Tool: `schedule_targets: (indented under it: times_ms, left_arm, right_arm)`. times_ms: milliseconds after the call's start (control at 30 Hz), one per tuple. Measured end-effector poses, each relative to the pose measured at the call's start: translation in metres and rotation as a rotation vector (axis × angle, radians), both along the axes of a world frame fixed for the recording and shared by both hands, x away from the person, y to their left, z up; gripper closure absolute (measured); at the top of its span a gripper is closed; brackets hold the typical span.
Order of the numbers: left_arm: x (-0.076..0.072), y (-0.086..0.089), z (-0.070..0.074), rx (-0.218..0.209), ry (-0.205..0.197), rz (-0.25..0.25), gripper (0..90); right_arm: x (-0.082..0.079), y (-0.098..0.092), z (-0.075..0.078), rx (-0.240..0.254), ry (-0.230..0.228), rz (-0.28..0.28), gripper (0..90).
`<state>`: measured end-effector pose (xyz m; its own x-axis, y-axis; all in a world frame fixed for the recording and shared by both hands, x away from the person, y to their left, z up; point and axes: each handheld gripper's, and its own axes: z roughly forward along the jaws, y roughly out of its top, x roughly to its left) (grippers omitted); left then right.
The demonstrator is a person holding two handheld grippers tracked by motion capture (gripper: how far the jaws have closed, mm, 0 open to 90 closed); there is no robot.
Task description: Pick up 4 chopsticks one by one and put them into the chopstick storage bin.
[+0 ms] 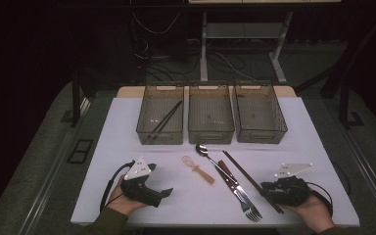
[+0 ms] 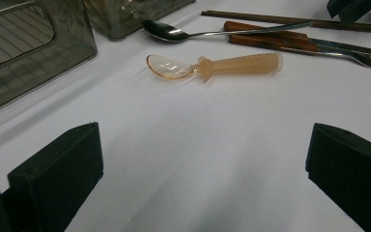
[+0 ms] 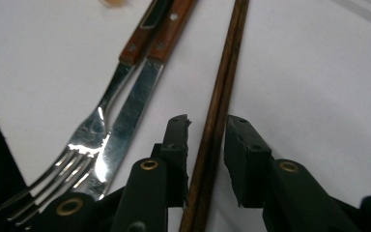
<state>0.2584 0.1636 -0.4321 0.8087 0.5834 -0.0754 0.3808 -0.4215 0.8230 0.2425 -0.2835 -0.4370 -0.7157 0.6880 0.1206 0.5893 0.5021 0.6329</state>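
A pair of brown chopsticks lies on the white table, running toward the front right. My right gripper straddles their near end, one jaw on each side. Narrow gaps show between the pads and the wood, so the jaws stand open. Just left of the chopsticks lie a fork and a knife, both with wooden handles. My left gripper rests at the front left, its jaws wide open and nothing between them. It faces a clear orange plastic spoon.
Three smoky plastic bins stand in a row at the table's far side. The left bin holds a pair of dark chopsticks. A metal spoon lies in front of the middle bin.
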Motion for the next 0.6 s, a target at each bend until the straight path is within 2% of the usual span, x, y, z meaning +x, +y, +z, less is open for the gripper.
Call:
schedule_targets:
  times_ms: [233,600]
  left_arm:
    - [0.0000,-0.0007,-0.0010,0.002,0.006,0.001,0.0]
    - [0.0003,-0.0011,-0.0014,0.004,0.010,-0.005,0.0]
  right_arm:
    - [-0.0002,0.0040,-0.0038,-0.057,-0.006,0.016,74.2]
    - [0.0019,0.0024,-0.0029,-0.093,-0.034,0.023,76.8]
